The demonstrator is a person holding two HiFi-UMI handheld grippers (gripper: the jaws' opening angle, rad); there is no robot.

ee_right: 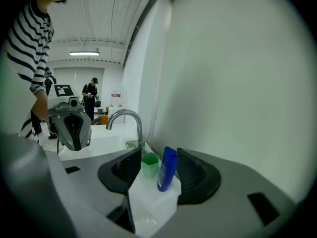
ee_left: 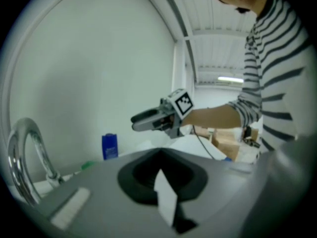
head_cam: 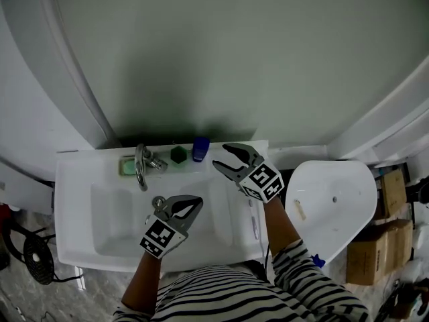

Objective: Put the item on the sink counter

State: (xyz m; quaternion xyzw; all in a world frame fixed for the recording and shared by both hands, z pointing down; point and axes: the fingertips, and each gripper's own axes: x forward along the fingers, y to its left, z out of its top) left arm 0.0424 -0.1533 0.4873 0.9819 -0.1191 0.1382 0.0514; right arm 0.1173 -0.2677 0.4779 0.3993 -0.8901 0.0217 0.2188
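Observation:
A blue bottle [head_cam: 200, 149] stands upright on the back ledge of the white sink [head_cam: 72, 180], next to a green hexagonal cup [head_cam: 178, 155]. My right gripper [head_cam: 220, 155] hangs just right of the bottle, jaws open, not touching it. In the right gripper view the blue bottle [ee_right: 167, 169] and the green cup [ee_right: 150, 165] show ahead of the open right gripper [ee_right: 158, 155], with nothing pressed by the pads. My left gripper [head_cam: 193, 205] hovers over the basin, shut and empty. Its own view shows the left gripper [ee_left: 159, 155] with jaws together and the blue bottle [ee_left: 109, 146] on the ledge beyond.
A chrome faucet [head_cam: 141, 166] rises at the back of the basin, with a green soap [head_cam: 127, 166] to its left. A thin stick-like item [head_cam: 253, 221] lies on the sink's right rim. A white fixture [head_cam: 335, 200] and cardboard boxes [head_cam: 379, 240] stand to the right.

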